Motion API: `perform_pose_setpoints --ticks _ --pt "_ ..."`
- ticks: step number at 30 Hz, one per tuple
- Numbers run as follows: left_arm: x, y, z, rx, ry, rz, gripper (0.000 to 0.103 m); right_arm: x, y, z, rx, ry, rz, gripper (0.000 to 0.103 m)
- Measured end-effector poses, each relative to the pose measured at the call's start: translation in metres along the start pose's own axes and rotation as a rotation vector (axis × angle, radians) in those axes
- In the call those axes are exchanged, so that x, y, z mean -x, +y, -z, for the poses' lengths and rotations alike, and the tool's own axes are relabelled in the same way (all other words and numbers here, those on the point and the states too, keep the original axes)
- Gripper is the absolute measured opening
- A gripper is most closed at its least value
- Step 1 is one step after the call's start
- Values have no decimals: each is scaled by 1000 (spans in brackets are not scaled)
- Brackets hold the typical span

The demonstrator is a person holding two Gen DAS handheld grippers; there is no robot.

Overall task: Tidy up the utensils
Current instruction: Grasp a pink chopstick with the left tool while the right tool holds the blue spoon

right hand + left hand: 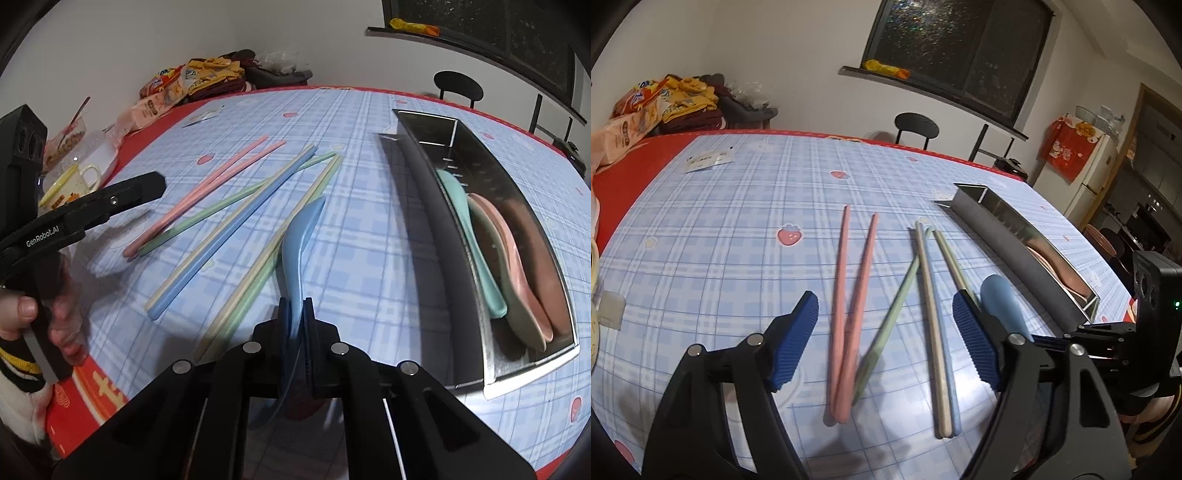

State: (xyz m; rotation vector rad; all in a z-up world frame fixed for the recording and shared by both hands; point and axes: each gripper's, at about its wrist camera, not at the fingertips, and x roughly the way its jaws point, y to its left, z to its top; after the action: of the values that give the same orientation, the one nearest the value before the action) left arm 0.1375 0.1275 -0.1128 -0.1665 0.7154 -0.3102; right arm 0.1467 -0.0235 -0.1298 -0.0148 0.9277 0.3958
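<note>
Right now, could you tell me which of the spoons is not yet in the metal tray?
The blue spoon: the right gripper holds it over the tablecloth, while the teal, green and pink spoons lie inside the metal tray.

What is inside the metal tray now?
In the tray lie three spoons side by side: teal, pale green and pink. Its near wall and the overlapping spoons hide the floor beneath them.
</note>
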Motion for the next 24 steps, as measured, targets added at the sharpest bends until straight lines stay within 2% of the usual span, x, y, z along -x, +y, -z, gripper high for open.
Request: perform_pose_setpoints --ticks 4,6,9,12,15,18,24 --pt "-3 3 -5 -15 36 -61 74 -2 -4 0 -7 -26 0 8" --pt "-4 3 -10 -39 54 -80 68 -2 -5 -1 -10 -29 -5 8" --pt "-7 3 -22 -102 65 -156 63 -3 -9 0 -29 -34 -22 8" --pt "-20 11 -34 -105 98 -190 50 -3 -9 0 -29 -36 -22 8" --pt "-40 15 -36 -127 151 -223 45 -3 -11 1 -42 -37 -37 8" --pt "-55 13 -32 -138 192 -213 45 -2 -13 1 -58 -38 -54 8" --pt "-66 5 -27 -195 230 -259 43 -3 -16 1 -74 -38 -74 8"
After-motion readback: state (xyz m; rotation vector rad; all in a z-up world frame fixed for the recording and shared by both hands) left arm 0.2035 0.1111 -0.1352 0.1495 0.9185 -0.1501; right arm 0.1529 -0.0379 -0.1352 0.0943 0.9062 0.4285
